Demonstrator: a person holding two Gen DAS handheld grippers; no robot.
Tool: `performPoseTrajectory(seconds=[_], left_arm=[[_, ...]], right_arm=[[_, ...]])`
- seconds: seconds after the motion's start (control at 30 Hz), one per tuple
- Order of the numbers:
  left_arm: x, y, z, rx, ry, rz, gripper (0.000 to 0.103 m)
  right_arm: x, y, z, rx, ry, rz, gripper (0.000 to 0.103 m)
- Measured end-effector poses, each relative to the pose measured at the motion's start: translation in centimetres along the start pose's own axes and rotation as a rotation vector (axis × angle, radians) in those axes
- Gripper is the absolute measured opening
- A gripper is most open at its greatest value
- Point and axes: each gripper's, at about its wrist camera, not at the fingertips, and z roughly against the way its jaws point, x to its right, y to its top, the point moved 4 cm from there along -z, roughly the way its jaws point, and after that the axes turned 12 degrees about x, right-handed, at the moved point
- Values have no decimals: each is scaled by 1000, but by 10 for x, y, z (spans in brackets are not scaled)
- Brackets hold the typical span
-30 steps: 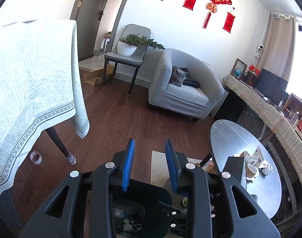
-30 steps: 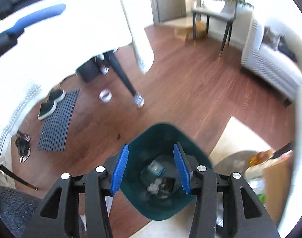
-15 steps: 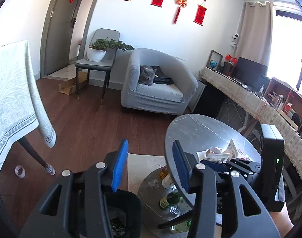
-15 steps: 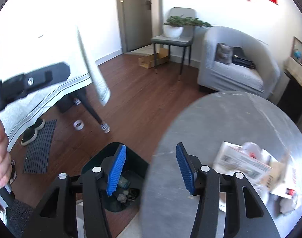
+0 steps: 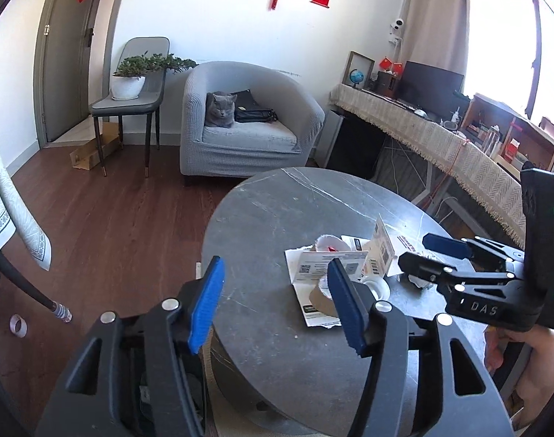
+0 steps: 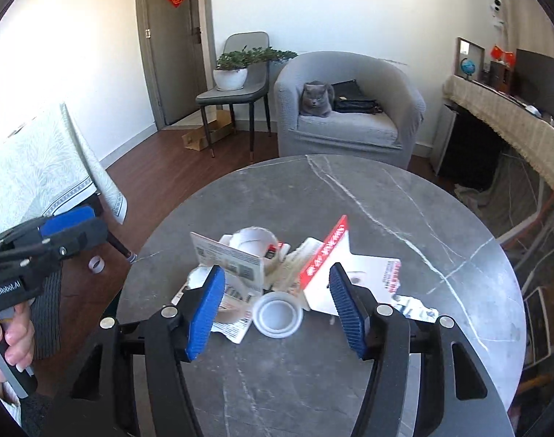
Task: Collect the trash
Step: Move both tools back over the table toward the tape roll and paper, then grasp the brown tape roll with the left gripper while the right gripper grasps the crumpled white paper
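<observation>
Trash sits heaped on my round grey marble table, roughly at its middle, about 12 o'clock from my right gripper.

Left to right in the right wrist view: my left gripper enters at 9 o'clock, held in a hand, out over the wood floor beside the draped table. A small tape ring lies on the floor at 9 o'clock of the marble top. In the heap: a printed card standing on edge at 10 o'clock, a white paper cup on its side behind it, its inside not readable. A shallow white lid or tub sits mouth up at the near edge, nothing visible in it. A red-edged folded carton stands at 1 o'clock, with flat printed paper beyond.

My right gripper hangs above the near edge of the heap, jaws opening, blue pads apart. The white tub shows in the gap, not pinched.

In the left wrist view my left gripper is over the table's left rim, jaws opening, released, nothing gripped. A brown tape roll lies on paper just behind its right finger.

A grey cat sits in the armchair at 12 o'clock.
</observation>
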Motion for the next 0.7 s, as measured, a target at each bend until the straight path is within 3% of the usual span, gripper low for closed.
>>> performPoseTrajectory(seconds=[0.37, 0.63, 0.7], left_arm=[[50, -26, -49, -109, -46, -102, 72], [64, -39, -74, -158, -52, -140, 71], [65, -40, -77, -165, -47, -149, 66]], right_arm=[[54, -15, 7, -24, -50, -40, 66], [85, -19, 12, -15, 8, -92, 71], [90, -21, 13, -24, 5, -77, 74]])
